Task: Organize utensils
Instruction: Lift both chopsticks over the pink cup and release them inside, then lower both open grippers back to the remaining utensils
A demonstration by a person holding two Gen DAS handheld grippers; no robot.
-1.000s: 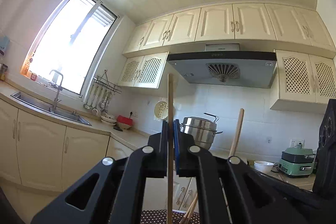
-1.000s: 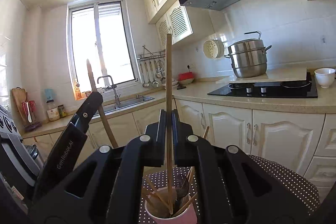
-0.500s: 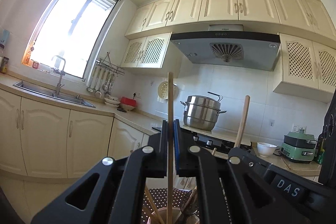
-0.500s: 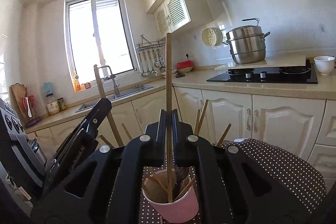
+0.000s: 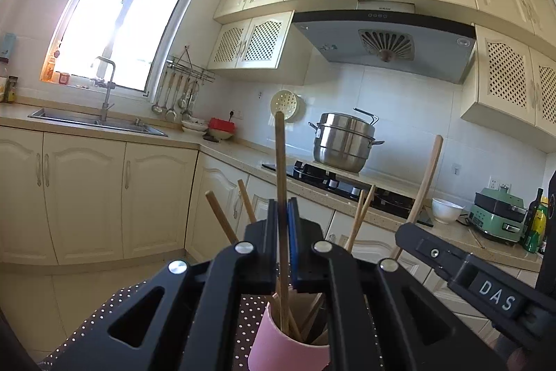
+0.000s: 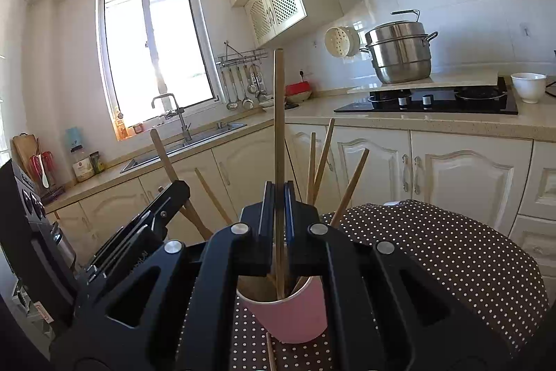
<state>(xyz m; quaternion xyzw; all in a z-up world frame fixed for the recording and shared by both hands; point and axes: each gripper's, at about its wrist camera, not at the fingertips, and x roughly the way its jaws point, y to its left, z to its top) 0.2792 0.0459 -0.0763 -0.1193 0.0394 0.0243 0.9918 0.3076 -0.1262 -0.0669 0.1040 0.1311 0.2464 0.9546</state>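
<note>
Both grippers over the pink cup right now, which sits on the dotted cloth. Left gripper: jaws pinched tight on a chopstick, stick standing near upright, lower end down inside the cup's mouth among the others. Right gripper: same deal, jaws clamped on its own wooden chopstick, upright, tip dipping into the cup behind the rim. In the right wrist cam the left gripper shows at lower left w/ its stick angling up past the sink. In the left cam the right gripper's arm, lettered DAS, comes in from the right w/ its stick leaning up toward the wall.

Cup's already got several loose chopsticks fanning out of it, leaning diff ways. Another stick lies flat on the cloth just in front of the cup, bottom edge of right cam.

Bkgd: steel steamer pot on the stove, white bowl beside it, range hood above, ladles hanging on a wall rack near the window.
</note>
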